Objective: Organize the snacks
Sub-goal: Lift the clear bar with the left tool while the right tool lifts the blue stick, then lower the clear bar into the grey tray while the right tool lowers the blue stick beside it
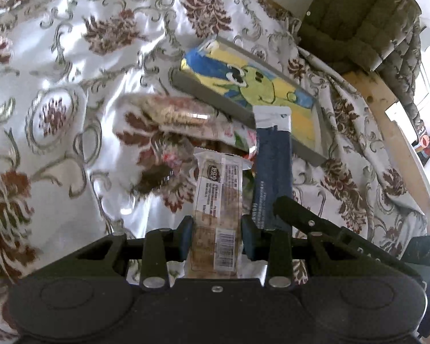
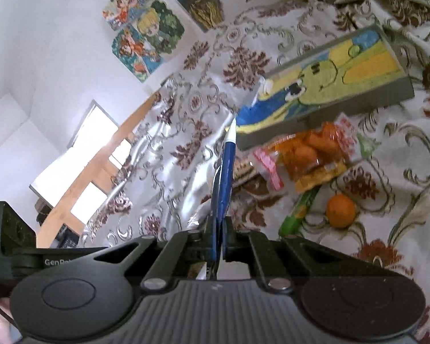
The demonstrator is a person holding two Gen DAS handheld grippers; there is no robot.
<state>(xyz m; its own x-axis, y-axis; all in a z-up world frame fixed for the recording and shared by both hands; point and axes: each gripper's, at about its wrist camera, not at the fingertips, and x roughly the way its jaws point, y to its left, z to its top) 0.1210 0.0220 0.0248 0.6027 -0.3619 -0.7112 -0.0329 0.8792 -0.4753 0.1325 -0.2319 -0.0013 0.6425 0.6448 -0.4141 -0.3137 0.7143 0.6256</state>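
Clearly, the left hand-held gripper (image 1: 216,236) pinches a wrapped snack bar (image 1: 216,200) – beside it, the right hand-held gripper (image 2: 219,238) clamps a blue packet (image 2: 225,177) – a painted tray (image 1: 212,97) lies ahead.

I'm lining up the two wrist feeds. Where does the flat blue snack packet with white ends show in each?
Left wrist: the flat blue snack packet stands right of centre, pinched by the right gripper, beside the left gripper's clear-wrapped bar.
Right wrist: edge-on at centre, rising from the shut gripper.
Shared landmark: grey tray with a yellow, blue and green cartoon.
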